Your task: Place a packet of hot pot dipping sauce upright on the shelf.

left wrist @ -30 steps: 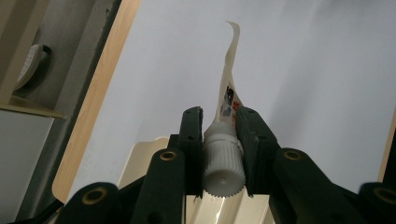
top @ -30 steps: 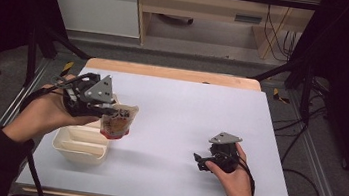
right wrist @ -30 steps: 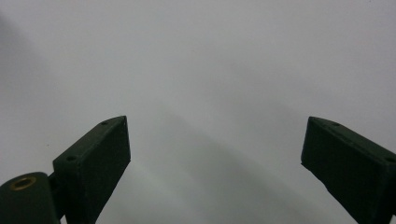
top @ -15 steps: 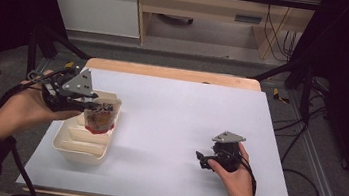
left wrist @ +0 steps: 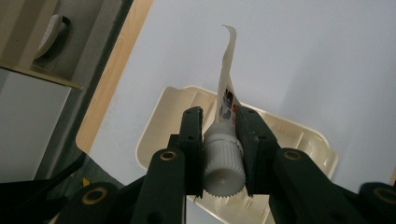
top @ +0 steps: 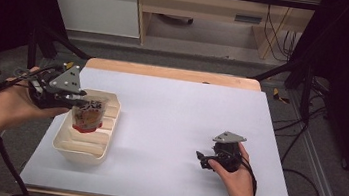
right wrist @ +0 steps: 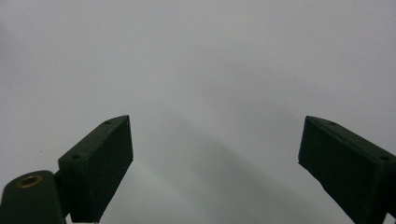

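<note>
My left gripper [top: 81,101] is shut on a small spout pouch [top: 89,113] with red and white print. The jaws clamp its white ribbed cap [left wrist: 224,161], and the flat pouch body [left wrist: 227,88] sticks out beyond them. The pouch hangs over the far part of a cream plastic tray [top: 80,150] at the table's left edge; whether it touches the tray I cannot tell. The same tray [left wrist: 289,136] lies under the jaws in the left gripper view. My right gripper [top: 201,160] rests on the white tabletop at the right front. It stands open [right wrist: 215,154] with nothing between its jaws.
The white tabletop [top: 185,114] has a wooden far edge [top: 170,73]. Beyond it are a wooden bench and a white cabinet [top: 93,2]. Black stand legs and cables [top: 304,129] run along the table's right side.
My left gripper has carried the pouch leftward, from just right of the tray to above it. The right hand has stayed still.
</note>
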### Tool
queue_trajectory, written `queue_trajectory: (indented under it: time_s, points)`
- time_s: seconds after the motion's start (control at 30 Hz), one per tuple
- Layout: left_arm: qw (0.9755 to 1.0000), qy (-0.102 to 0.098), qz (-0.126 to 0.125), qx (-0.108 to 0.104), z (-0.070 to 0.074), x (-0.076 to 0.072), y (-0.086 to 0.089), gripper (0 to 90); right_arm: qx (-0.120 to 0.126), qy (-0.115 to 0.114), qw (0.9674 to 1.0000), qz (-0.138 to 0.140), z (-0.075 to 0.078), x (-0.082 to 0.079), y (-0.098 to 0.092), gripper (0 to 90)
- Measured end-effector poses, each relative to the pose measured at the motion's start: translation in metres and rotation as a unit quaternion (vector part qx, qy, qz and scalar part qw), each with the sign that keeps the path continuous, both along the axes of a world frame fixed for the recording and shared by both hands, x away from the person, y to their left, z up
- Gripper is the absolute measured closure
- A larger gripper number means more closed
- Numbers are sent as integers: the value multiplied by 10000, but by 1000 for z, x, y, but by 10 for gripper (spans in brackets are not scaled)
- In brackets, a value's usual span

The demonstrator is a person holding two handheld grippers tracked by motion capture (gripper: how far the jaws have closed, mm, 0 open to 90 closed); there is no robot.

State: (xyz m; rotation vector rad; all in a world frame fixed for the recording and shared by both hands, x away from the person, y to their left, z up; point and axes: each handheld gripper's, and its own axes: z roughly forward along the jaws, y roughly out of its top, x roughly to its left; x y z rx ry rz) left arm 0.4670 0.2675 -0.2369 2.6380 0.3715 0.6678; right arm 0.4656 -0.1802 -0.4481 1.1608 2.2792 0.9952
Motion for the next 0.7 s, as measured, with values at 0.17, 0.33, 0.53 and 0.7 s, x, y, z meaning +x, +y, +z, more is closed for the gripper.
queue_trajectory:
  time_s: [0.17,0.33,0.53,0.7]
  points:
    - [10000,-6,-90,13,-1,-5,-1,727,-2,18,10000,-30,0,0,-1,104]
    - [9999,4,-167,43,-4,-10,-1,726,-33,21,10000,-14,-1,1,0,104]
    - [9996,93,-269,-22,-9,-15,0,726,-38,16,10000,-4,-1,1,-1,104]
    - [9992,159,-340,-99,-12,-23,4,727,-34,25,10000,-28,-1,1,-2,104]
